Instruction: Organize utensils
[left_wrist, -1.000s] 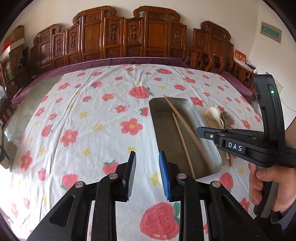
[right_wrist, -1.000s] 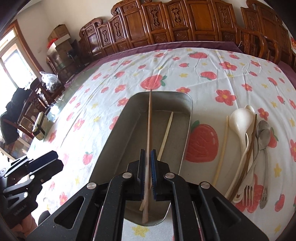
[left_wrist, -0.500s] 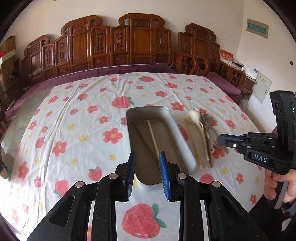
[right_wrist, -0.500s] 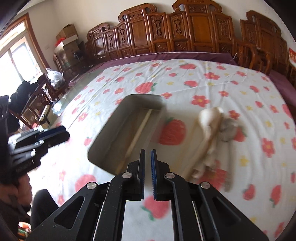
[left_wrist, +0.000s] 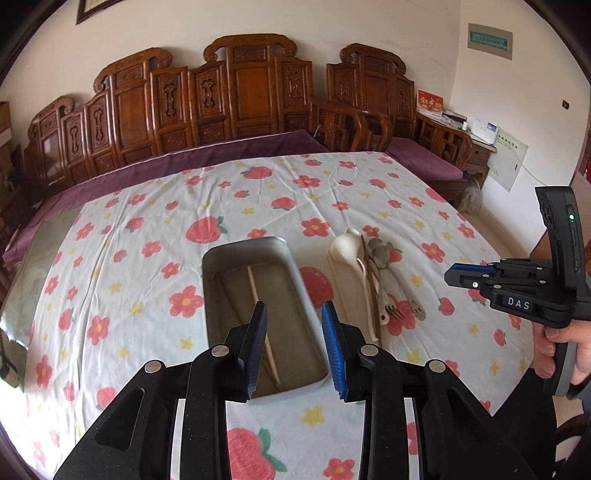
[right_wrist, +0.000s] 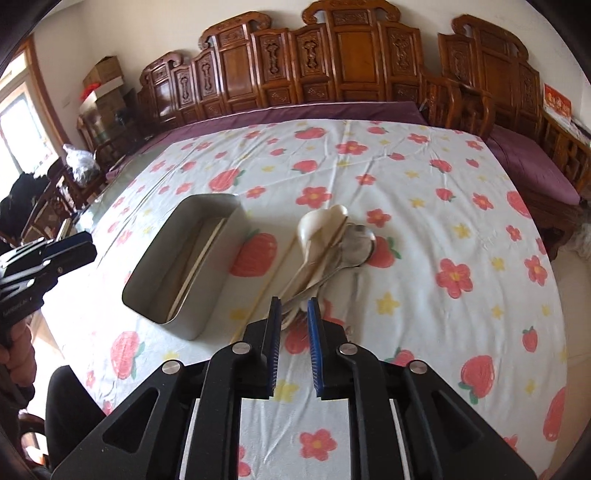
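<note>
Left tongs (left_wrist: 291, 347): jaws part-way apart and opening, nothing between the pads. They hang over the near end of the tin (left_wrist: 218, 258), which lies on the table (left_wrist: 110, 295) under a cloth (left_wrist: 147, 206) printed with flowers and strawberries.

Tin: metal, oblong, long axis running away from the left tongs. Inside, chopsticks (left_wrist: 258, 306); one pale stick shows clearly lengthwise on the floor of the tin, its near end passing behind the left pad. The right wrist view shows two sticks along the tin's far wall.

Right of the tin, apart from it: one loose chopstick (right_wrist: 269, 280) on the cloth, then the utensil pile (left_wrist: 373, 273) just beside it. Pile holds a white ladle (left_wrist: 345, 247), metal spoons (left_wrist: 380, 253), a fork (left_wrist: 393, 312), and a dark stick slanting over the ladle. Handles point toward the tongs, bowls away. Items overlap; exact count unclear.

Right tongs (right_wrist: 293, 347): jaws narrow and opening, nothing gripped. They hover above the handle ends of the pile; the loose chopstick runs just left of the left pad. The picture is blurred here, so contact cannot be judged.

A hand (left_wrist: 561, 350) grips the right tongs' handle at the far right. Carved wooden chairs (left_wrist: 251, 92) line the far side of the table, behind a purple cushion (left_wrist: 221, 155). Nothing blocks the pile from above.
</note>
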